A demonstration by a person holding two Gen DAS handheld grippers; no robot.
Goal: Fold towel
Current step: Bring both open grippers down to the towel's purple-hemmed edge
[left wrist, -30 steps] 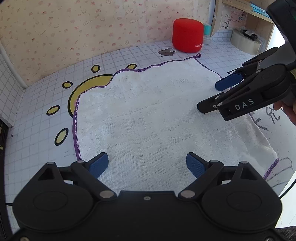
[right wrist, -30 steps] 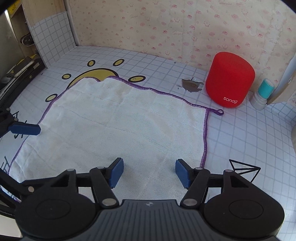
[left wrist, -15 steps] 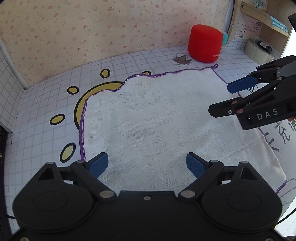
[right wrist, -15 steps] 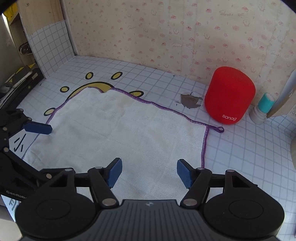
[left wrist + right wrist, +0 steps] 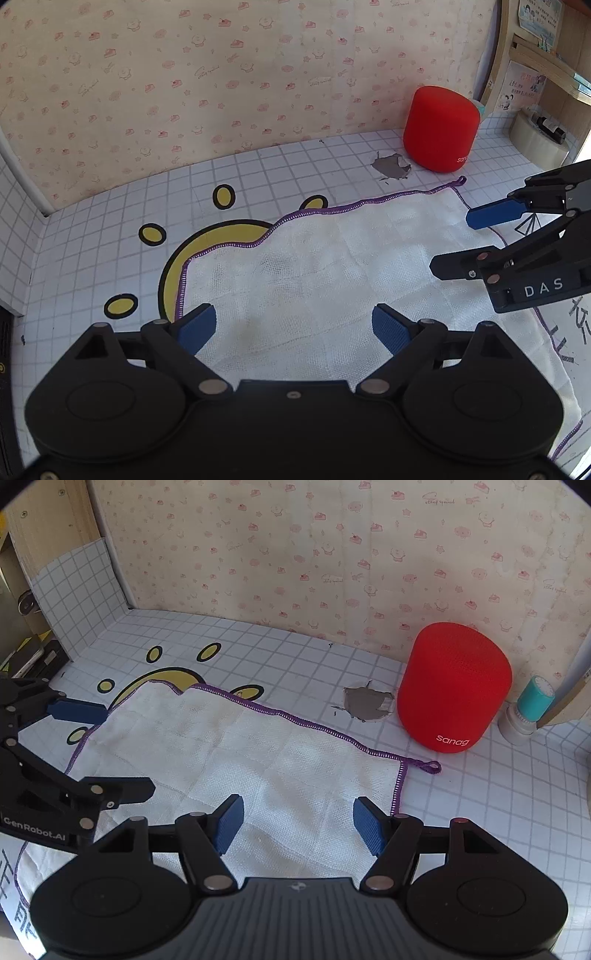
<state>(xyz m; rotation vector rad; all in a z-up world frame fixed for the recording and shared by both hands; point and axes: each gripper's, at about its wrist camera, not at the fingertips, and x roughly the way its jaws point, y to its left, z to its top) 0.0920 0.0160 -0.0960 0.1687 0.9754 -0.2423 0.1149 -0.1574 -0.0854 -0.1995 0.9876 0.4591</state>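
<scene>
Above the towel (image 5: 314, 273), both hand-held grippers tilt downward, jaws apart.

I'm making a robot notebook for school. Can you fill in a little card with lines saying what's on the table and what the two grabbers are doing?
Towel: white woven towel with purple stitched edge, lying spread flat, not folded yet
Surface: white grid-pattern table cover with a yellow sun drawing
Left gripper: open, empty, over the towel
Right gripper: open, empty, over the towel's loop-corner side
Nearby: red round speaker beyond the towel's loop corner, not touching it
</scene>
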